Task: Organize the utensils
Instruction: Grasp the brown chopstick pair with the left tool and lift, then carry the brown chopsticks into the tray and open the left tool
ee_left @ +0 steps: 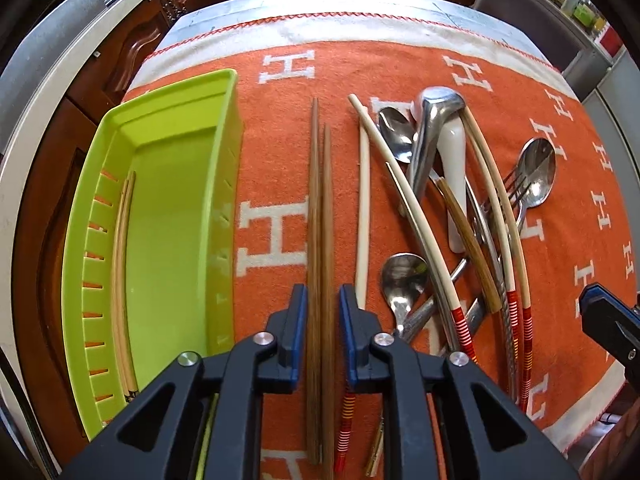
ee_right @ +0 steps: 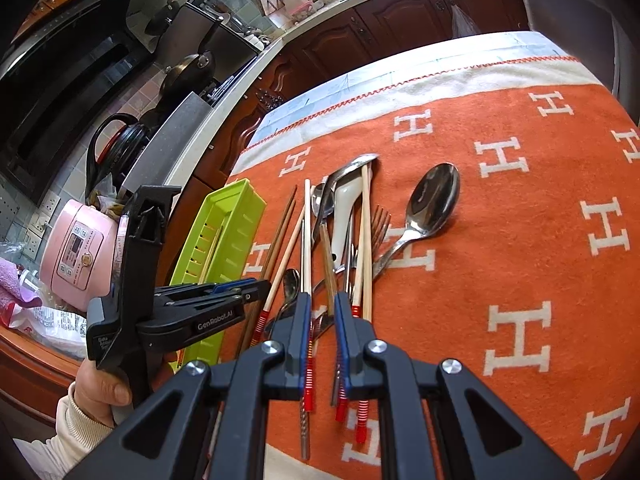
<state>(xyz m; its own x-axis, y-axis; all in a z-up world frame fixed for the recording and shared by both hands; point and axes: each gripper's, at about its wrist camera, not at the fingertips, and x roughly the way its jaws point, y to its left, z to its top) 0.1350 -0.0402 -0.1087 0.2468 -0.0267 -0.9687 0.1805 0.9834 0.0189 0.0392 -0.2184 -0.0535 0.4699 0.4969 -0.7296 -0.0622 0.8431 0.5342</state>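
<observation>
Orange blanket with white H letters under my claws, pale table edge ahead, dark wooden cabinets beyond it, pink rice cooker off to my left, black pan on the counter further back, daylight

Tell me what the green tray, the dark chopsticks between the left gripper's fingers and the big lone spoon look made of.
Green tray: likely plastic, glossy moulded walls with slots. Dark chopsticks: wood, matte brown with grain. Big spoon: probably steel, mirror-bright reflections.
</observation>
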